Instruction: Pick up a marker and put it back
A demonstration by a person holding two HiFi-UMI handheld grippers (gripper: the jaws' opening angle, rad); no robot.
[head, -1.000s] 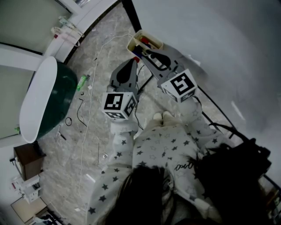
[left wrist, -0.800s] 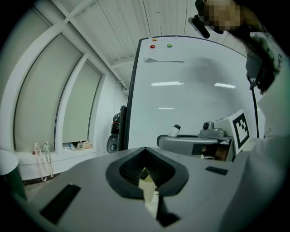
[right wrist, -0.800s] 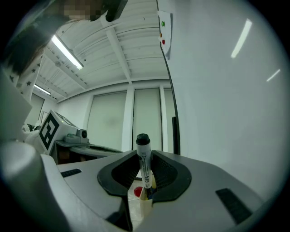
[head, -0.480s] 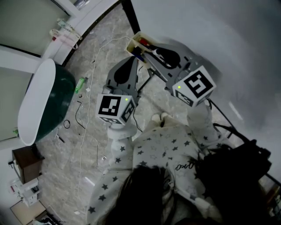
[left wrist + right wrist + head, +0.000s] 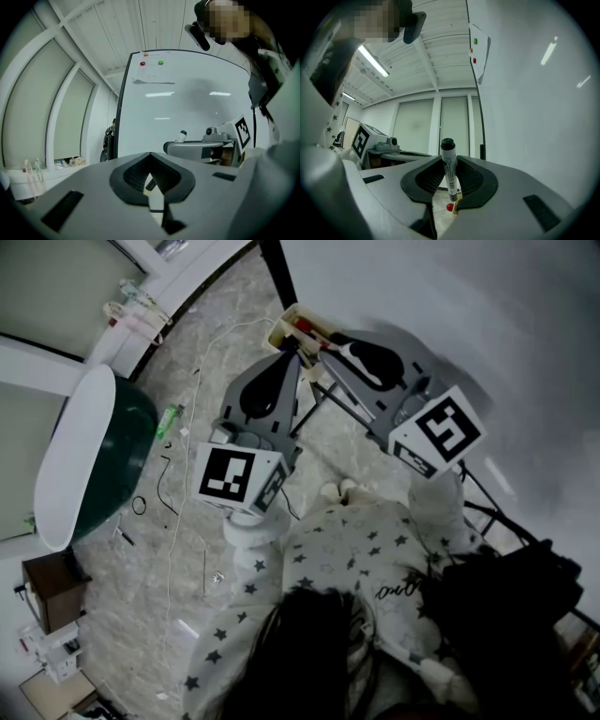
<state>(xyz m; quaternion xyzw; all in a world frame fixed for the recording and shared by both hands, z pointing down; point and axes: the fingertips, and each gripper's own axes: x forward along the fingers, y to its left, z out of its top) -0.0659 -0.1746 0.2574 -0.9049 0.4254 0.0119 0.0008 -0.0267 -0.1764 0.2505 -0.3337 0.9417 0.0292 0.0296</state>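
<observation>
marker (image 5: 449, 174): white barrel w/ small print, black cap up. Stands upright in the right gripper. Lower end pokes out below the pads and touches nothing seen.
right gripper (image 5: 449, 161): jaws part-way closed, pads clamped on the marker barrel from both sides; cap sits above the jaw tips.
left gripper (image 5: 150, 158): jaw tips drawn together, only a thin slit lower down, nothing in it. In head view it's just beside the right gripper, both aimed at the same low corner of the board.
tray (image 5: 284, 326): cream open box at foot of the board, by the dark frame post. Red + dark pens inside, count n/c. Both gripper tips near it; touching or not, can't tell.
red spot (image 5: 450, 206): small, seen thru the jaw gap under the marker. What it is, n/c.
whiteboard (image 5: 187, 108): big, blank, dark frame. Paper sheet (image 5: 152, 77) near a top corner, red, orange + green magnets by it.
person: star-print top (image 5: 323, 554), dark hair at bottom of head view.
floor (image 5: 187, 540): grey marbled, small green item (image 5: 170, 418) lying on it.
green unit (image 5: 117, 456): dark green, rounded, white top. Stands well left of the grippers.
</observation>
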